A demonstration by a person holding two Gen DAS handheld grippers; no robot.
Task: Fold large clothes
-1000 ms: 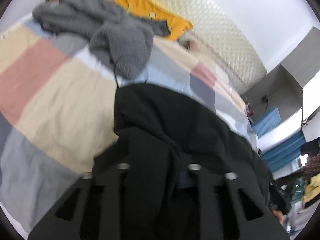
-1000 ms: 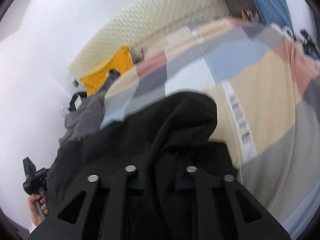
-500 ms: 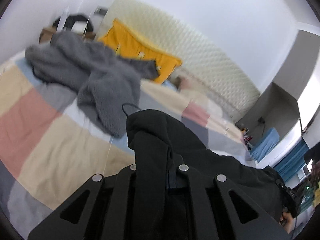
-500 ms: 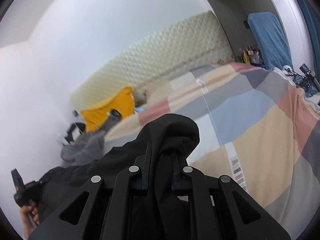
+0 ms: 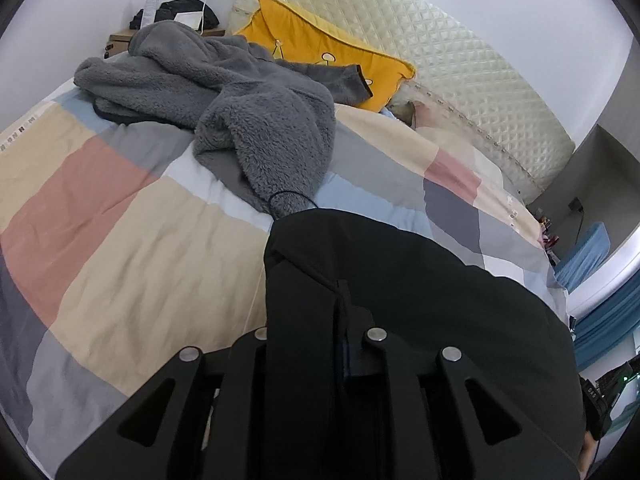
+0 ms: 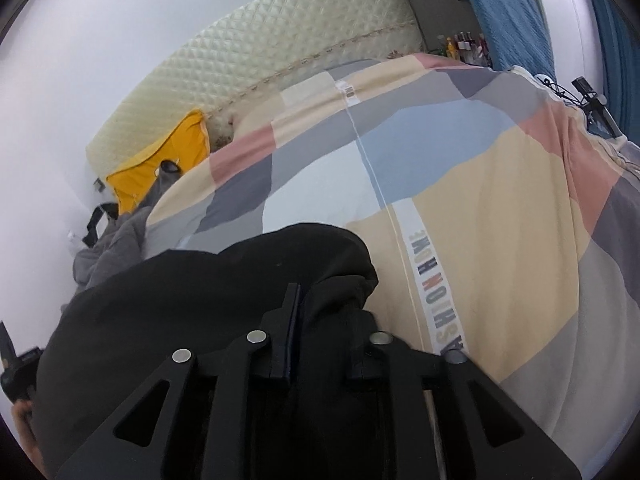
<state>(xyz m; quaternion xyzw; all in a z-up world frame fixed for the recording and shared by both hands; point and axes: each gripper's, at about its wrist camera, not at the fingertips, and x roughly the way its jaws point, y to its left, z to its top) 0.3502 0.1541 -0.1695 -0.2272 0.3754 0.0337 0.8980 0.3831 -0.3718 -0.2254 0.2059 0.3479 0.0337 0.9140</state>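
Presently catalogued, item by item:

Black garment (image 5: 404,280): large, dark, held raised over the bed between both grippers; one bunched edge at each gripper, the cloth spanning between them. In the right wrist view it (image 6: 224,292) fills the lower left and drapes over the fingers.

Left gripper (image 5: 340,344): closed on a fold of the black garment, the cloth pinched between its fingers and spilling over them.

Right gripper (image 6: 320,344): likewise clamped on a bunched fold of the same garment, fabric rising in a rounded hump just ahead of the fingers.

Patchwork quilt (image 5: 120,248): covers the bed in blocks of beige, pink, grey, pale blue and white; a white lettered strip (image 6: 436,288) runs along one seam.

Grey fleece garment (image 5: 240,112): crumpled in a heap on the quilt toward the head of the bed, apart from the black garment; one sleeve reaches onto the pillow.

Yellow pillow (image 5: 320,48): leaning against the headboard, partly under the grey sleeve.

Quilted cream headboard (image 5: 460,68): runs along the wall behind the bed.

Nightstand (image 5: 168,32): beside the bed's far corner, bearing a dark bag and a bottle.

Blue chair cover (image 6: 504,16): beyond the bed, near small bottles
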